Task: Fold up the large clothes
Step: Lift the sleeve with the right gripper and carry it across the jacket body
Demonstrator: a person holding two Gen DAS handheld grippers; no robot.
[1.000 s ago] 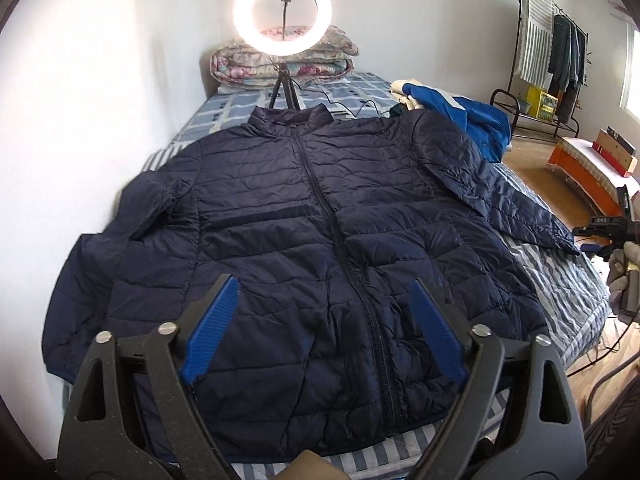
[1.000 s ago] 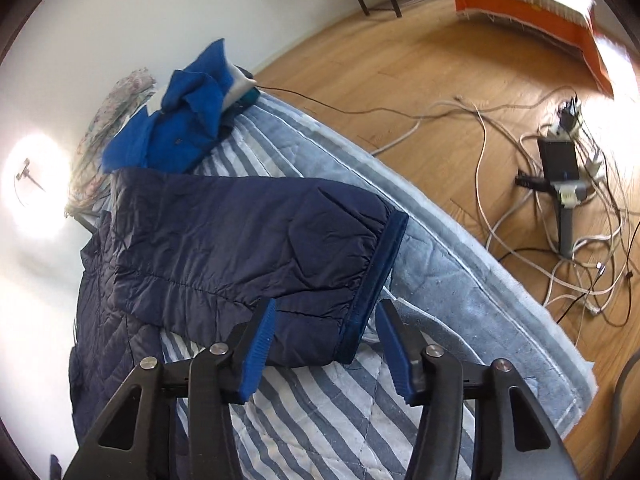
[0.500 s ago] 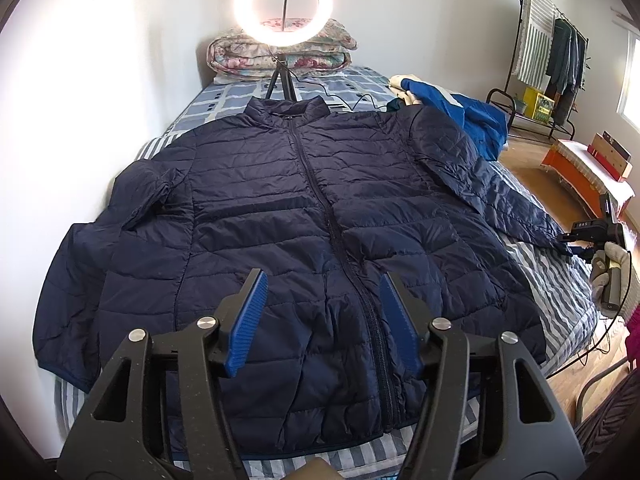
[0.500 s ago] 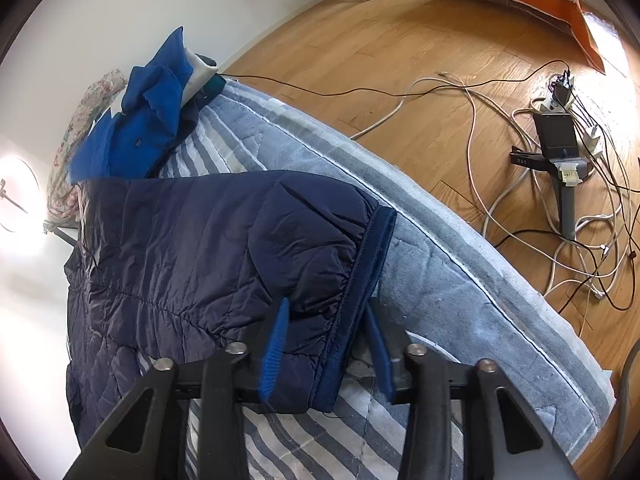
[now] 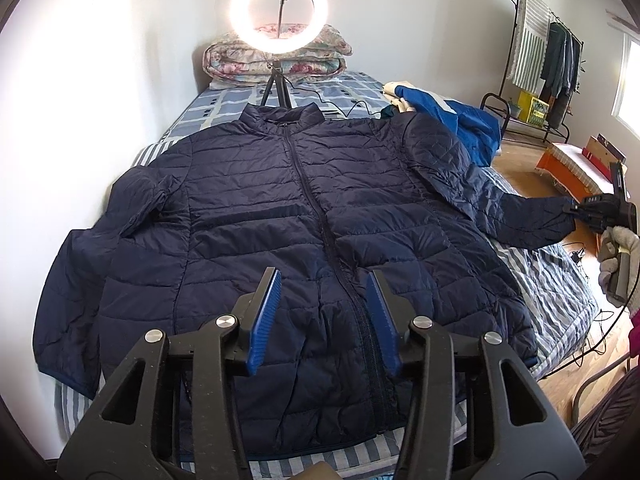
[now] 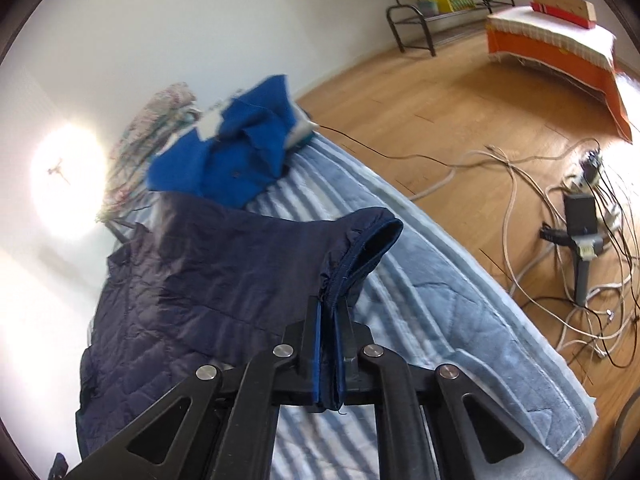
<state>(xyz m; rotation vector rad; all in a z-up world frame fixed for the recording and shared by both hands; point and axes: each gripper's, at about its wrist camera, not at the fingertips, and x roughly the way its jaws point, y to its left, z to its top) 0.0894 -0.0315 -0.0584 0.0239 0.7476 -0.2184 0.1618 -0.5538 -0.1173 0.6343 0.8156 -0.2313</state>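
A navy quilted jacket [image 5: 296, 216] lies front up and zipped on the striped bed [image 5: 560, 300], collar at the far end. My left gripper [image 5: 322, 284] is open and empty, hovering above the jacket's lower front near the zip. My right gripper [image 6: 329, 308] is shut on the cuff [image 6: 360, 256] of the jacket's right-hand sleeve and holds it lifted off the bed. In the left wrist view the right gripper [image 5: 576, 210] shows at the far right, holding the sleeve end out past the bed's edge. The other sleeve [image 5: 76, 280] lies against the wall.
A lit ring light on a tripod [image 5: 279, 12] stands on the bed beyond the collar, before folded quilts [image 5: 276, 62]. A blue garment [image 5: 452, 120] lies on the bed's far right. Cables and a power strip [image 6: 580, 208] litter the wooden floor. A clothes rack [image 5: 544, 60] and orange-covered bench [image 6: 556, 44] stand beyond.
My right gripper closed on the sleeve cuff and lifted it off the bed. My left gripper narrowed somewhat and drew back, still open over the jacket's lower front.
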